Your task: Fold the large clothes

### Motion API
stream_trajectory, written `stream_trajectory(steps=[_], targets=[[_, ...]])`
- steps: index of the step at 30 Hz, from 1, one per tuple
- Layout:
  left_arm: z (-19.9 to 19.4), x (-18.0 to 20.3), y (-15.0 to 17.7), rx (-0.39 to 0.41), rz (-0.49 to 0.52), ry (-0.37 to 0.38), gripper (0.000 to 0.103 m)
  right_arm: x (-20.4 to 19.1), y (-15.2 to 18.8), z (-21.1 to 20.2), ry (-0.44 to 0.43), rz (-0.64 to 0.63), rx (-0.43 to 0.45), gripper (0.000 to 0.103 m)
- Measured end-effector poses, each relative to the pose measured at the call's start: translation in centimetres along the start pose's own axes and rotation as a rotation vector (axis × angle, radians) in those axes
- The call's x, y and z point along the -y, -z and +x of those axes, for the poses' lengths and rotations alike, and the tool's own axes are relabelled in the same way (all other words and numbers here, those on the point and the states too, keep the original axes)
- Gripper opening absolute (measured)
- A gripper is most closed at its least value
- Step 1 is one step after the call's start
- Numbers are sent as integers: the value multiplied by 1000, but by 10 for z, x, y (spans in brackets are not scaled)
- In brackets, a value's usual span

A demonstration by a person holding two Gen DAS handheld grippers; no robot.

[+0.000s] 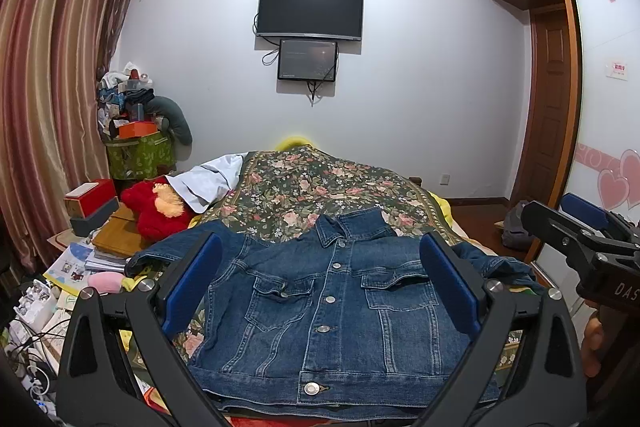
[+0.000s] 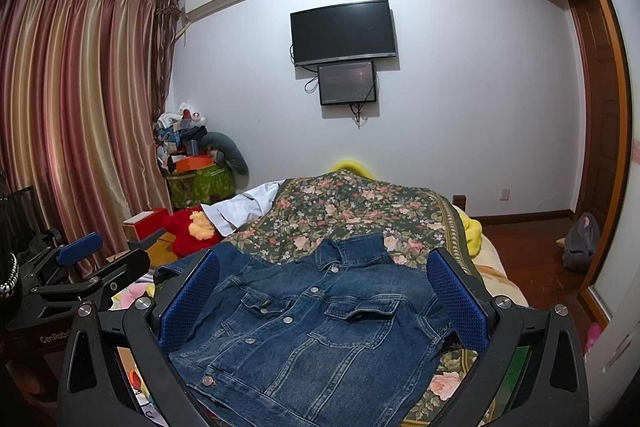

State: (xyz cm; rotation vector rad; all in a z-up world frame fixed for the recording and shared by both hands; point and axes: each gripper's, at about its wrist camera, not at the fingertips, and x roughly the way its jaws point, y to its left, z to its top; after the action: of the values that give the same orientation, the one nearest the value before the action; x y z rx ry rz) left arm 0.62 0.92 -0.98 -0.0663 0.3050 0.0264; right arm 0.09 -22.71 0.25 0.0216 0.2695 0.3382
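My left gripper (image 1: 320, 291) and right gripper (image 2: 324, 301) both gape empty; denim jacket (image 1: 336, 311) lies flat, buttoned, centre frame. Folding not begun.

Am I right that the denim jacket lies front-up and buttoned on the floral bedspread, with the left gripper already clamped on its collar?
Not quite: the left gripper is open and holds nothing, as the left wrist view shows. The denim jacket does lie front-up and buttoned on the floral bedspread.
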Motion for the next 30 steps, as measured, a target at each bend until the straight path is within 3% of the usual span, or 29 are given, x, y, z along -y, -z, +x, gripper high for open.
stream_trajectory(steps=[30], targets=[[5, -4, 2, 1, -7, -14, 100, 0, 1, 4, -2, 3, -8, 103]])
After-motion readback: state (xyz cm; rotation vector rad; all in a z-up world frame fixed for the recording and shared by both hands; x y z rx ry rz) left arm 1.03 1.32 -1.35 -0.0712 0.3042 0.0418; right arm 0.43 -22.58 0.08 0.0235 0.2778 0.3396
